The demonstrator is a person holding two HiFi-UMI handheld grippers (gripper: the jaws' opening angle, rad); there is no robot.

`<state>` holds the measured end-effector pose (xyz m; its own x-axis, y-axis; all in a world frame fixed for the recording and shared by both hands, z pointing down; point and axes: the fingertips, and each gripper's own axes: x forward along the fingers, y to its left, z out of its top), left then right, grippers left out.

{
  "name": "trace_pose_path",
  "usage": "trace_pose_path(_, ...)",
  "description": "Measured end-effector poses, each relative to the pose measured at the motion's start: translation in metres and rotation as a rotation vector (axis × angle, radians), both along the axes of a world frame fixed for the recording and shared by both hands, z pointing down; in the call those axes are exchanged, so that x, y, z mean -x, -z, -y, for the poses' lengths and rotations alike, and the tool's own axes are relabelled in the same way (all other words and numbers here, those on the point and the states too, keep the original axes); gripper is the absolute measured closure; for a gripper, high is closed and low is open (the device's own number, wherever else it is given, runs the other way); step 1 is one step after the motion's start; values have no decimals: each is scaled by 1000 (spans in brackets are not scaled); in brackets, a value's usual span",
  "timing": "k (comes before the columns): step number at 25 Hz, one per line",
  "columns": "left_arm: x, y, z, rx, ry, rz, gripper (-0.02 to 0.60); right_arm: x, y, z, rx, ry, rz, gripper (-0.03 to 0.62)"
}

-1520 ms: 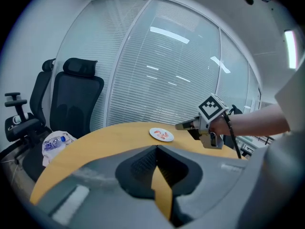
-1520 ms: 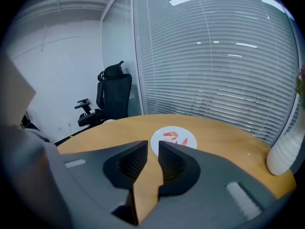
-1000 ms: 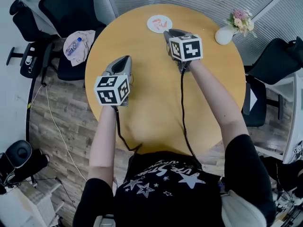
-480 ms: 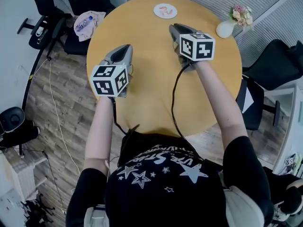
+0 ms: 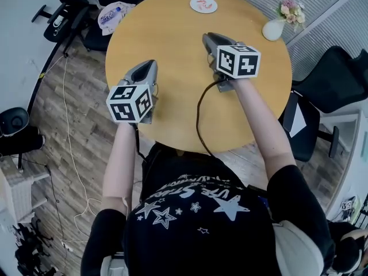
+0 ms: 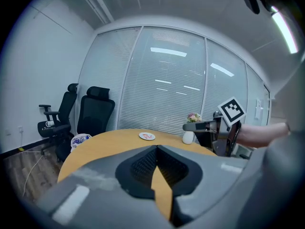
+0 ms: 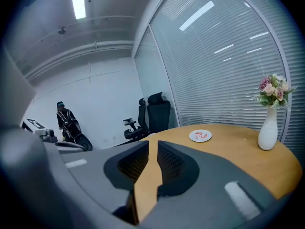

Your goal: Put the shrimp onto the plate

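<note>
White plate [image 5: 194, 6] with pink shrimp [image 5: 203, 5]; left tongs [image 6: 157, 148] together, right tongs [image 7: 153, 143] slightly apart, empty.

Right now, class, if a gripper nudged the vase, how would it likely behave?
The vase looks tall over a small base, with flowers on top, so a high push would probably tip it. Its glossy white surface suggests ceramic: likely stiff, slippery, breakable. It stands near the table edge, so a fall seems possible.

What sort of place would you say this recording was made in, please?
Most likely an office meeting room: a round wooden table stands among black office chairs, and long window blinds run along the side of the room behind it.
</note>
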<state>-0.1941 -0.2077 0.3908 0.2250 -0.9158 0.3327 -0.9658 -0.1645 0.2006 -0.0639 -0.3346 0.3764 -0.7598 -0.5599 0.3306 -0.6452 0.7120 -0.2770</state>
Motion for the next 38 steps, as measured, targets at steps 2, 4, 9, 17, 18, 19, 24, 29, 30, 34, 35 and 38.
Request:
trace_pose_path(2, -3, -3, -7, 6, 5, 6, 580, -1, -1, -8, 3, 12, 10, 536)
trace_pose_path(4, -5, -3, -12, 0, 6, 10, 580, -1, 0, -14, 1, 22, 19, 537)
trace_pose_path(9, -9, -8, -35, -2, 9, 4, 580, -7, 0, -34, -1, 27, 39, 540)
trace_pose_path(17, 4, 1, -105, -7, 38, -16, 580, 5, 2, -97, -10, 26, 24, 545)
trace_pose_path(18, 4, 1, -115, -6, 40, -18, 580, 5, 2, -108, -11, 23, 23, 549)
trace_pose_path(19, 3, 2, -124, -6, 43, -22, 580, 5, 1, -120, -14, 24, 19, 551)
trace_pose_path(24, -8, 3, -165, -19, 47, -32, 580, 0, -2, -167, -82, 42, -46, 565)
trace_pose_path(29, -13, 8, -210, -39, 59, -34, 580, -8, -1, -214, -123, 35, -59, 592)
trace_pose_path(30, -13, 8, -219, -40, 62, -37, 580, -10, -2, -224, -121, 34, -58, 592)
trace_pose_path(34, -20, 6, -257, -39, 64, -43, 580, -17, -8, -264, -109, 26, -60, 592)
trace_pose_path(35, -23, 4, -267, -36, 59, -46, 580, -20, -10, -275, -103, 21, -57, 592)
trace_pose_path(38, -37, 1, -297, -29, 43, -59, 580, -36, -12, -309, -83, 0, -44, 594)
